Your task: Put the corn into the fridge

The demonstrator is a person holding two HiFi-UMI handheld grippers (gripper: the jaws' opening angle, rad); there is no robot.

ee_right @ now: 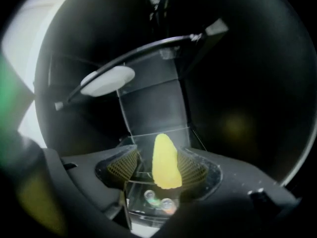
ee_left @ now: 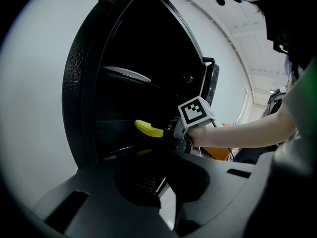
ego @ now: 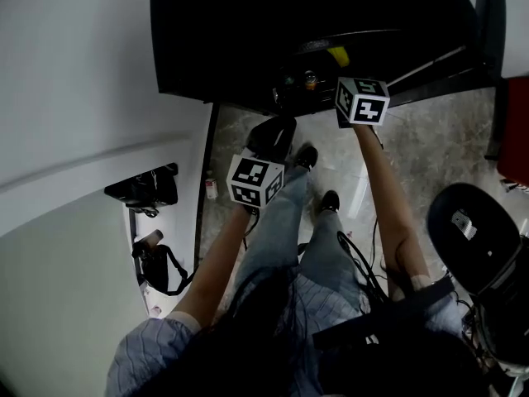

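The yellow corn (ee_right: 165,161) stands upright between the mesh pads of my right gripper (ee_right: 163,167), which is shut on it. In the head view that gripper (ego: 329,63) reaches into the dark, open fridge (ego: 273,23), with the corn (ego: 337,55) showing at its tip. The left gripper view looks from the side. There the corn (ee_left: 148,129) is held just inside the fridge opening (ee_left: 81,83), above a lower shelf. My left gripper (ee_left: 166,182) hangs lower, outside the fridge, shut with nothing in it, and in the head view it (ego: 273,135) is above the floor.
A white plate (ee_right: 108,81) lies on an upper fridge shelf, and a glass shelf edge (ee_right: 158,133) runs just behind the corn. A black chair (ego: 473,230) stands at the right. A black bag (ego: 159,265) lies on the floor at the left, beside a white wall (ego: 74,98).
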